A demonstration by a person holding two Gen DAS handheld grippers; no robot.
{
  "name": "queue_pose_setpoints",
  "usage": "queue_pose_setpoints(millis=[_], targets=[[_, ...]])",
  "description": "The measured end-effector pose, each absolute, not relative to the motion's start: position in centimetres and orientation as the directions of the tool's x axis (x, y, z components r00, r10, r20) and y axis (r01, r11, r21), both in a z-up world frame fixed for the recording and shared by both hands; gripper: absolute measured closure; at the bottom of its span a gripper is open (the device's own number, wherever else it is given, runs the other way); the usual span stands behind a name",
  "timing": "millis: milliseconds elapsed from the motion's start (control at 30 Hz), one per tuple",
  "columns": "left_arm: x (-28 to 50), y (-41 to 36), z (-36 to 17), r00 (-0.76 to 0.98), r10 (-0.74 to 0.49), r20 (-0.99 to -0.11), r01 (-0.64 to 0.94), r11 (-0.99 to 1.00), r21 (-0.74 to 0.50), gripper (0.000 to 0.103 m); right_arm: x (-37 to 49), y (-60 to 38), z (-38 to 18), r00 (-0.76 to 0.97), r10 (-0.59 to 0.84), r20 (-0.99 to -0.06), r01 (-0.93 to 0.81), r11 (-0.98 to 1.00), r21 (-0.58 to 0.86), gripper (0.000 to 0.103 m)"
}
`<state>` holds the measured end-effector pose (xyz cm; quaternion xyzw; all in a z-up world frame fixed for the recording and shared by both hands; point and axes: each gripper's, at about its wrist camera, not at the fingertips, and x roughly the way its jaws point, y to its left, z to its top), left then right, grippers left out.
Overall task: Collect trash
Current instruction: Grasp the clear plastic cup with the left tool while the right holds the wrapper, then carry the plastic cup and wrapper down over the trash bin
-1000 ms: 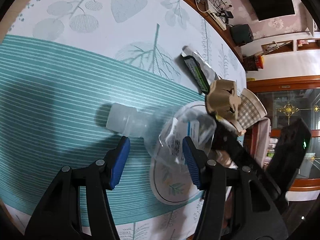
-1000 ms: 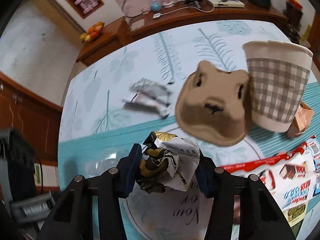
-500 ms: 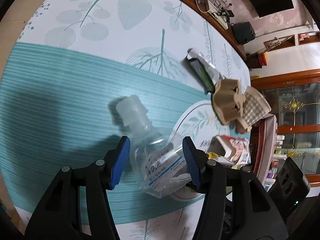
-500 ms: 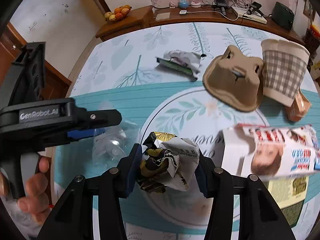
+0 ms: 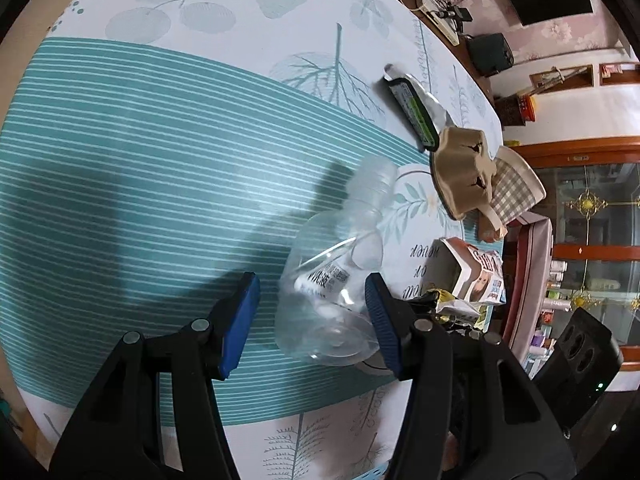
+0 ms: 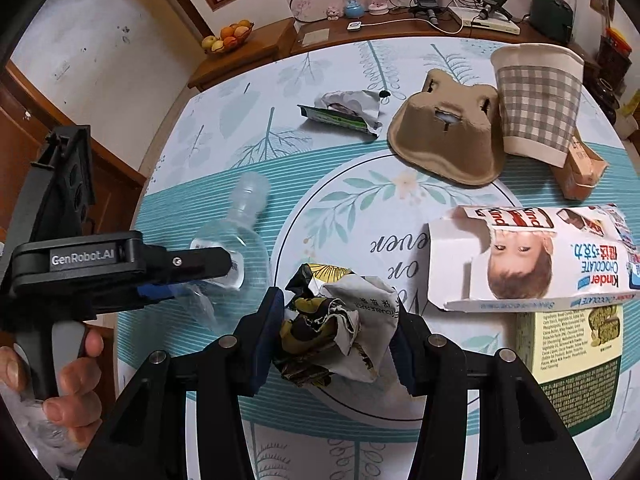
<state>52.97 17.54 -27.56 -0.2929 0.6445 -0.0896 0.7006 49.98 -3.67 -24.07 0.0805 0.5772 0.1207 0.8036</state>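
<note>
A clear plastic bottle (image 5: pixel 336 280) lies on the teal-striped tablecloth (image 5: pixel 140 160), its neck pointing up and right. It sits between the fingers of my left gripper (image 5: pixel 311 278), leaning on the right pad, with a gap at the left pad. In the right wrist view, a hand holds the left gripper (image 6: pixel 200 280) low over the bottle (image 6: pixel 240 224). My right gripper (image 6: pixel 337 304) is shut on a crumpled printed wrapper (image 6: pixel 352 316), with both pads pressing its sides. The wrapper (image 5: pixel 448 306) also shows just right of the left gripper.
Past the grippers lie a torn Kinder chocolate box (image 6: pixel 528 256), a green biscuit box (image 6: pixel 572 356), a brown pulp cup carrier (image 6: pixel 444 140), a checked paper cup (image 6: pixel 536 100), a small orange carton (image 6: pixel 580 168) and a silver-green wrapper (image 6: pixel 344 114). A wooden sideboard (image 6: pixel 260 48) holds cables and fruit.
The bottle's neck swung from pointing left to up and right, and the bottle came in between the left fingers. The right gripper carried the wrapper back from the cup carrier, to beside the left gripper.
</note>
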Motion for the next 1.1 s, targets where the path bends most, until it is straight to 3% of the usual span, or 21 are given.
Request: queue_pose_setpoints(millis=[233,300,700,1100], targets=[[53.1,16.4,-27.4,0.161,-0.482,-0.861,-0.229,0.830,-0.508,0.052,49.3,-4.4,-24.0,0.304,0.294,-0.906,-0.075,0.955,0.285,0.054],[53.0,16.2,-27.2,0.176,-0.474,-0.863,-0.222,0.835,-0.504,0.060,49.1,-4.5,-24.0,0.304,0.297,-0.905,-0.071,0.955,0.289,0.054],[51.8,15.2,-25.1,0.236,-0.395,-0.888,-0.166,0.884,-0.438,0.060,46.7,-5.6,-23.7,0.314,0.310,-0.897,-0.041,0.949,0.314,0.054],[44.6,13.7,-19.6,0.310,-0.349,-0.885,-0.075,0.918,-0.388,0.060,40.3,-8.1,-21.0,0.353,0.332,-0.875,-0.020,0.937,0.348,0.054]])
